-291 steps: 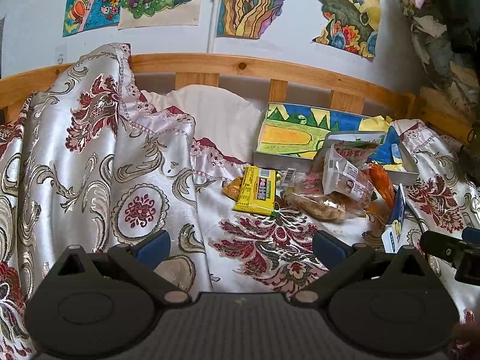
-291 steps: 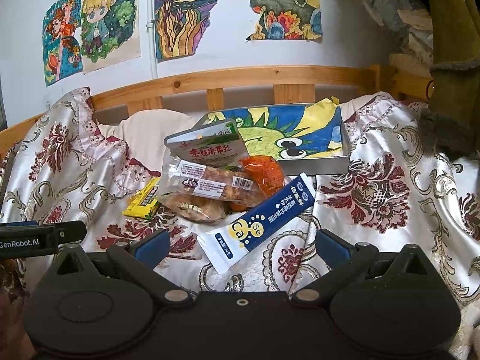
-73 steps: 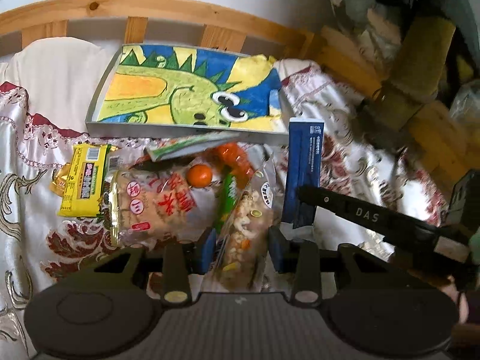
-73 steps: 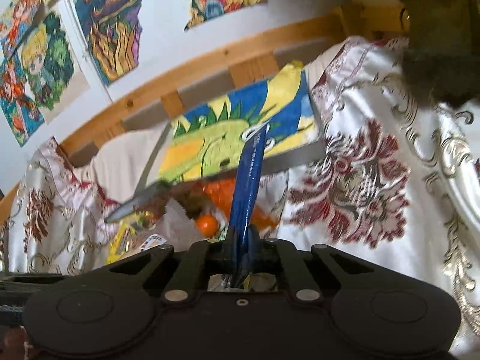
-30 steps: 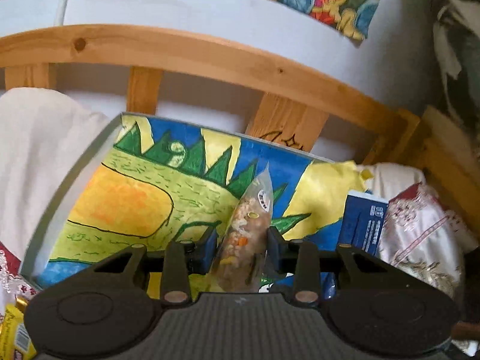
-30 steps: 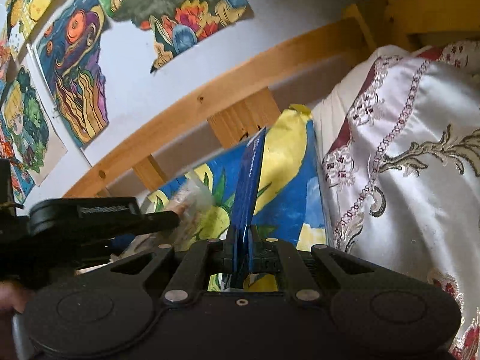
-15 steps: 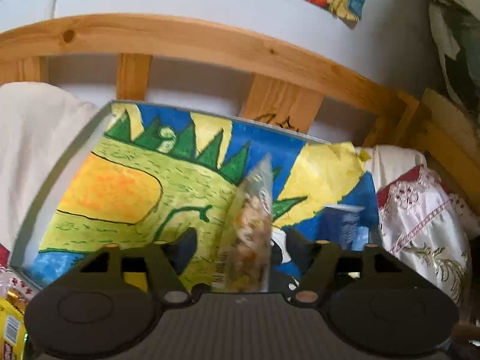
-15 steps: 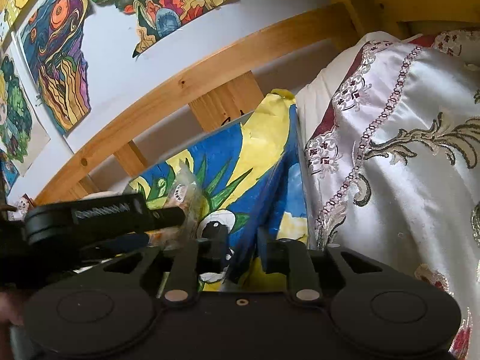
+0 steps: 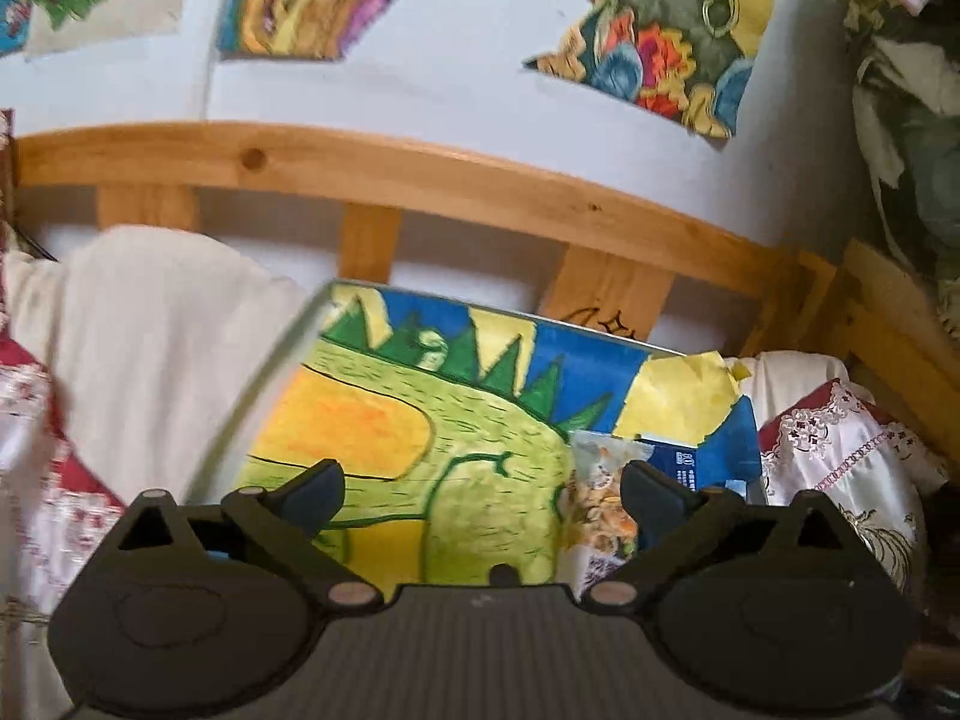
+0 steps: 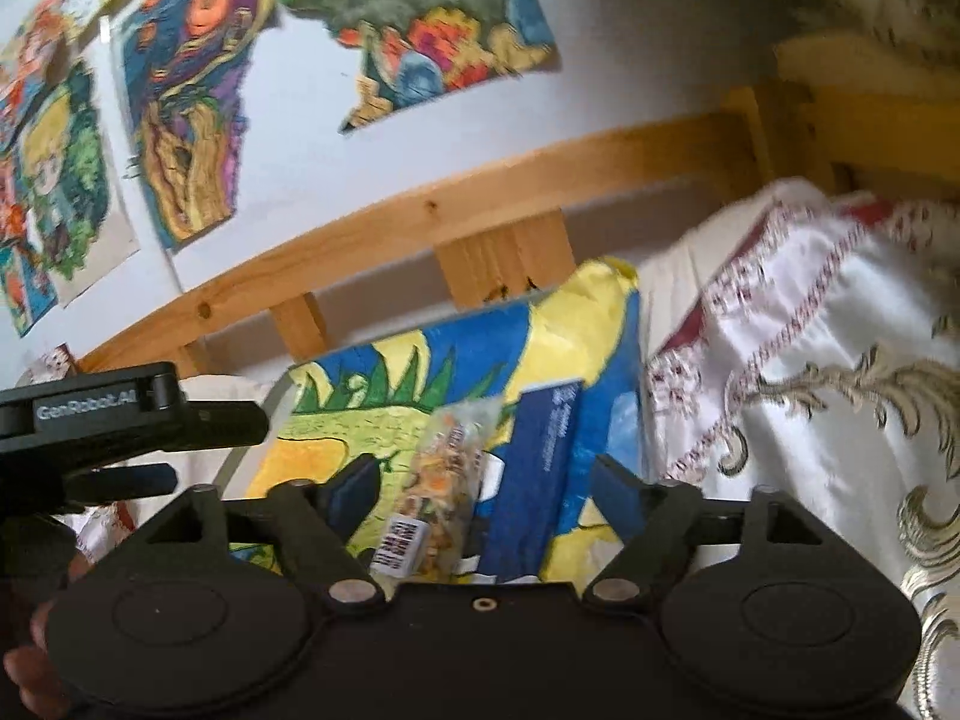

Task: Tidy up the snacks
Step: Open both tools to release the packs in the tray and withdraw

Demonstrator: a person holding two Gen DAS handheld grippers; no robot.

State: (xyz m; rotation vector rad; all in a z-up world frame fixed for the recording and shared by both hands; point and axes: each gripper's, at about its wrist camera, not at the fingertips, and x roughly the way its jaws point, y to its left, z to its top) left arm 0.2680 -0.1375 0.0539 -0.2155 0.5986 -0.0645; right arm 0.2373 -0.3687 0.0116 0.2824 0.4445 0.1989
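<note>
Both snacks dropped: nut packet (image 10: 447, 480) and blue packet (image 10: 534, 468) lie side by side at box (image 9: 360, 420) right edge. Left gripper (image 9: 480, 495), right gripper (image 10: 486, 489) spread wide, empty. Next: fetch another snack from bedspread (image 10: 810, 360).

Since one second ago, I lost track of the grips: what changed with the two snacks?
Both were let go: the left gripper opened, dropping the mixed-nut packet into the dinosaur tray; the right gripper released the blue packet beside it. Tray and bedspread unchanged.

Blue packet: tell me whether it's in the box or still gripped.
In the box. The blue packet lies flat on the box's dinosaur lining beside the nut bag; the right gripper is open, jaws spread apart.
</note>
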